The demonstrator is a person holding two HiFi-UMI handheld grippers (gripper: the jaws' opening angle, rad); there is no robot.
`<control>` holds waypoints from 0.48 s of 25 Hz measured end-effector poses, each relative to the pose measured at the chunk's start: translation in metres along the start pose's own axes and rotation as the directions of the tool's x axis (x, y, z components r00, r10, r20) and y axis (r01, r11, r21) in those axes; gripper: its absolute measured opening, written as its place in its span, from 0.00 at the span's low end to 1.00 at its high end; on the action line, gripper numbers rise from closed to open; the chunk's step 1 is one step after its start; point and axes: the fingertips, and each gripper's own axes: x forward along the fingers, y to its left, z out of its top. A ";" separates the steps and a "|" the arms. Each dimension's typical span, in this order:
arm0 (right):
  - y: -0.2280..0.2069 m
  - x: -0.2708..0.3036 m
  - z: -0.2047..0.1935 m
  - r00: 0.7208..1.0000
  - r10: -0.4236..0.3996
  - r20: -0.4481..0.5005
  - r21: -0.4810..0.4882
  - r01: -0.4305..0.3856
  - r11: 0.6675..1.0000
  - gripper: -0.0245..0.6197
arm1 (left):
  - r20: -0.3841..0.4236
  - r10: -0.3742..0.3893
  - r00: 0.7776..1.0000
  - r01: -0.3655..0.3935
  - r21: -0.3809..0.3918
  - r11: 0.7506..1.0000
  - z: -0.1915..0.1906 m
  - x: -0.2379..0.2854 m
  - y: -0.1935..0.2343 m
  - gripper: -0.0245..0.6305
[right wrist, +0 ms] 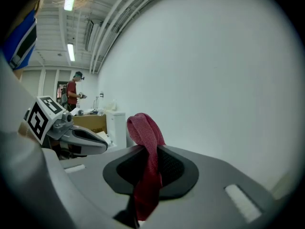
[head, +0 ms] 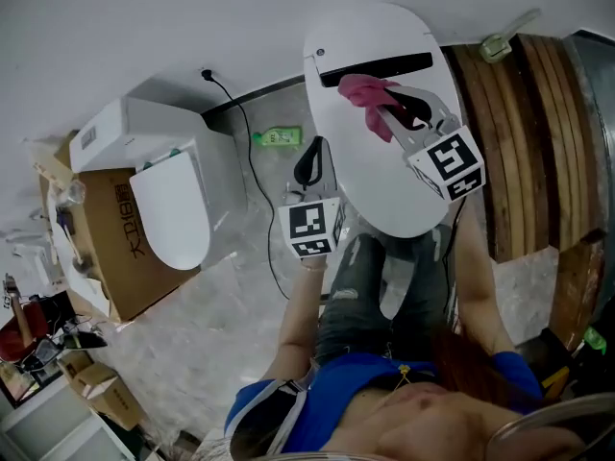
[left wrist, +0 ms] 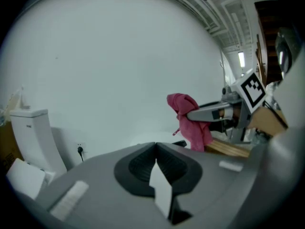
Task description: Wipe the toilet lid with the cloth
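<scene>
The wiping is judged barely begun, if at all: the cloth (head: 365, 94) is pinched in the closed jaws of the right hand-held gripper (head: 387, 115) over the hinge end of the toilet lid (head: 375, 185) — contact cannot be told. The left hand-held gripper (head: 309, 158) is held closed on nothing beside the lid's left edge — nearly the whole lid is left to be wiped.

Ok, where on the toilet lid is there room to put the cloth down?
The toilet lid is bare across its left half and near end, between the left gripper and the right gripper. The strip beyond the black bar is bare too. It is crowded where the right gripper holds the cloth.
</scene>
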 end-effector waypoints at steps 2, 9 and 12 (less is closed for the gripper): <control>0.006 0.021 -0.025 0.999 0.043 -0.022 -0.068 -0.044 0.997 0.14 | 0.011 -0.013 1.000 0.013 0.016 1.000 -0.029 0.014 0.004 0.04; 0.030 0.076 -0.077 0.995 0.099 0.024 -0.271 -0.089 0.958 0.13 | 0.068 -0.113 0.991 0.110 0.044 0.993 -0.117 0.045 0.011 0.04; 0.042 0.089 -0.085 0.997 0.054 0.050 -0.405 -0.029 0.914 0.13 | 0.105 -0.125 0.987 0.118 0.069 0.991 -0.142 0.039 0.017 0.04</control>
